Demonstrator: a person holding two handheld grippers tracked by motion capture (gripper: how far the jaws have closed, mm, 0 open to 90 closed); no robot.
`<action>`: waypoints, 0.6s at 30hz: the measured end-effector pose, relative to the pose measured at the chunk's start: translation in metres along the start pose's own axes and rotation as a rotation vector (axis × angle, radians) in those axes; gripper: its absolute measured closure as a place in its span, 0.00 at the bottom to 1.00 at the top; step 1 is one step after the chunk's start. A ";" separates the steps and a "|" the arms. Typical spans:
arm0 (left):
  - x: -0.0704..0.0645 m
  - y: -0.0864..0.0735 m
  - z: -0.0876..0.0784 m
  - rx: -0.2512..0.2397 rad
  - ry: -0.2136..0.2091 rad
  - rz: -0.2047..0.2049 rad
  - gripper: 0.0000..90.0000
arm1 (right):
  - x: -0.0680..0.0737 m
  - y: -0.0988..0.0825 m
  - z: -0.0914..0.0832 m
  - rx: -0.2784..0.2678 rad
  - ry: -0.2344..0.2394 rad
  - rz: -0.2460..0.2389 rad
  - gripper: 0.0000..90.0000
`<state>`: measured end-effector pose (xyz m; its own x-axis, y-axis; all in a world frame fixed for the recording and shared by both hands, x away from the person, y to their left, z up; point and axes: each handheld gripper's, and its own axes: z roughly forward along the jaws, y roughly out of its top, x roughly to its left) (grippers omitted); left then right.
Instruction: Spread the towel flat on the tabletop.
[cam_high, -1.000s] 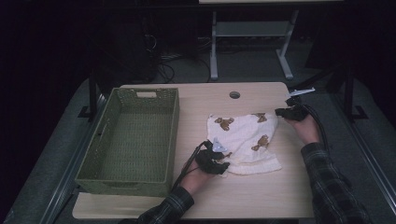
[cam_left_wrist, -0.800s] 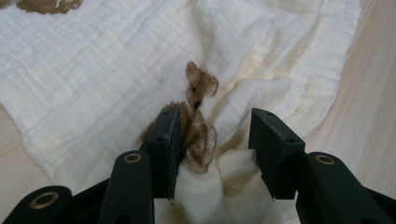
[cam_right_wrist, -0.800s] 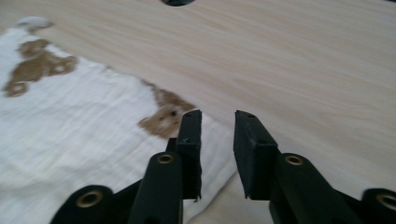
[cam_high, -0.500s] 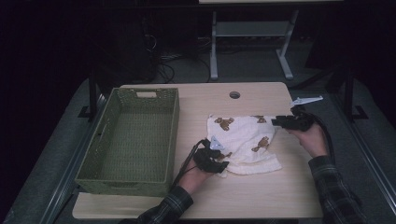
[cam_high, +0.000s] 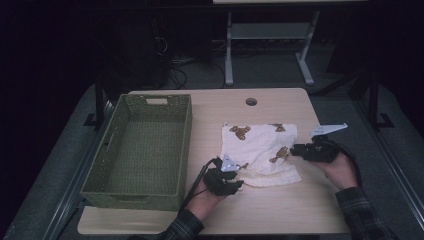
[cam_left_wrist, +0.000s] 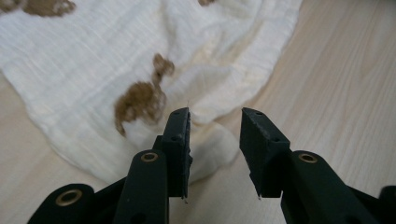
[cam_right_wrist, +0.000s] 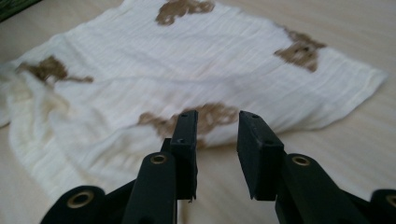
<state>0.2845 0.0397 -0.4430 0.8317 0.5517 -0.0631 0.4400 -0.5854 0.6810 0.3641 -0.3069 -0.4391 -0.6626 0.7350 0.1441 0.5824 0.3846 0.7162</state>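
Beside the basket (cam_high: 142, 150), the cloth (cam_high: 260, 150) looks soft and limp; pinch its edges. Both grippers, left (cam_left_wrist: 215, 135) and right (cam_right_wrist: 217, 135), gape empty.

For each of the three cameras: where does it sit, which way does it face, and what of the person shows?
High view: above the person's side, facing forward and down on the table, basket and cloth; both forearms and hands show.
Left gripper view: rides the left claw, facing the cloth's near corner; open jaws show.
Right gripper view: rides the right claw, facing the cloth's edge; open jaws show.
All three share the cloth.
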 end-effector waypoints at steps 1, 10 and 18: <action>0.000 -0.001 0.002 0.009 -0.003 0.001 0.69 | 0.003 -0.004 -0.001 0.006 -0.002 -0.003 0.75; -0.001 -0.005 0.011 0.042 0.000 0.016 0.69 | 0.018 -0.038 -0.014 0.043 0.032 0.011 0.75; 0.001 -0.005 0.017 0.082 0.013 0.049 0.92 | 0.032 -0.057 -0.014 0.109 0.035 0.000 0.81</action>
<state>0.2886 0.0327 -0.4587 0.8486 0.5285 -0.0212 0.4254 -0.6580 0.6213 0.3032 -0.3126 -0.4659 -0.6778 0.7155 0.1694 0.6289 0.4448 0.6377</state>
